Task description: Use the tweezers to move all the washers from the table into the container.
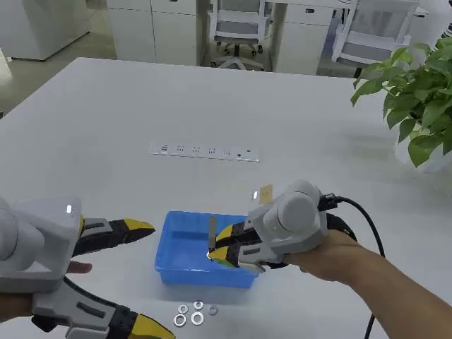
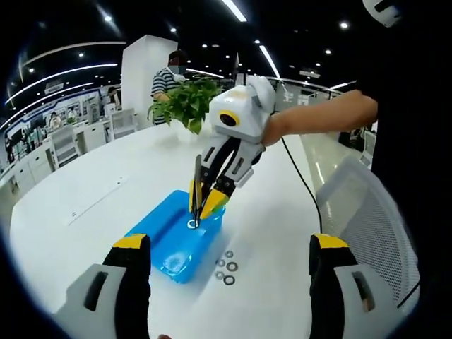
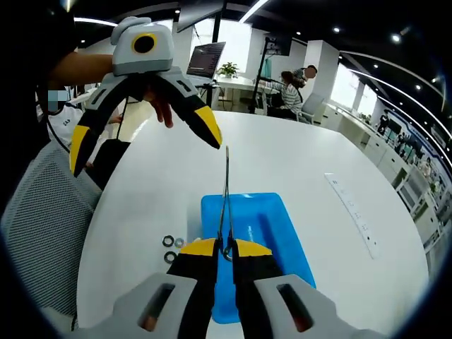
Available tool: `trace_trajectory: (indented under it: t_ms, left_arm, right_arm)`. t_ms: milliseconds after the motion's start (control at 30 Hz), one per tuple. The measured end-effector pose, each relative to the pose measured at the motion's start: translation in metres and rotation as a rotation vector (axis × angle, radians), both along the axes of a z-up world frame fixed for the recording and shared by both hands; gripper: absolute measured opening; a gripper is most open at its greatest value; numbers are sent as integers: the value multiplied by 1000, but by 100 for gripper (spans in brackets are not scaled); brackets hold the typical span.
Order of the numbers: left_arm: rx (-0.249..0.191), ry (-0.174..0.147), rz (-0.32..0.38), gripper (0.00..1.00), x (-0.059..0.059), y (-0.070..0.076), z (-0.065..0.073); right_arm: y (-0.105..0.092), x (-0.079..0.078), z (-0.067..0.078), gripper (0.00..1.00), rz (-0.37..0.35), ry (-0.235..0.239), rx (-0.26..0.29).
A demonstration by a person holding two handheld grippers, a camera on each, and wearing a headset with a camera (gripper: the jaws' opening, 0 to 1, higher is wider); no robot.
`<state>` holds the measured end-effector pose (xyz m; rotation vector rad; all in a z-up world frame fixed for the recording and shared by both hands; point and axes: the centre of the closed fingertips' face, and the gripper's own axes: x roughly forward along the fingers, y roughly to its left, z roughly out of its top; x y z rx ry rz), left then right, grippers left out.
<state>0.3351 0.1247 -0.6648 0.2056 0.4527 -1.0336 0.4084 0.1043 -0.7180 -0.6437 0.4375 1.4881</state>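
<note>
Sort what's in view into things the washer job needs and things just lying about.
For the job:
tweezers, clamped in the right gripper, jaws shut
loose washers on the table
blue container
left gripper, jaws open

Lying about:
power strip
potted plant
office chairs behind the table

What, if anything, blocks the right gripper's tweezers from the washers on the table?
Likely nothing, so yes: washers lie bare beside the container, the tweezers hang over it, the left gripper stands aside.
</note>
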Motion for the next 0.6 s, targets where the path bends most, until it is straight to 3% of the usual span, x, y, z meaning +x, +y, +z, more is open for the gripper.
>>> trace_trajectory:
  t_ms: [367, 600]
  left_arm:
    - [6, -13, 11, 96, 8, 6, 0]
    - [12, -13, 12, 93, 19, 5, -2]
  right_arm:
    - [4, 15, -19, 9, 8, 18, -19]
    - [5, 20, -34, 9, 23, 29, -42]
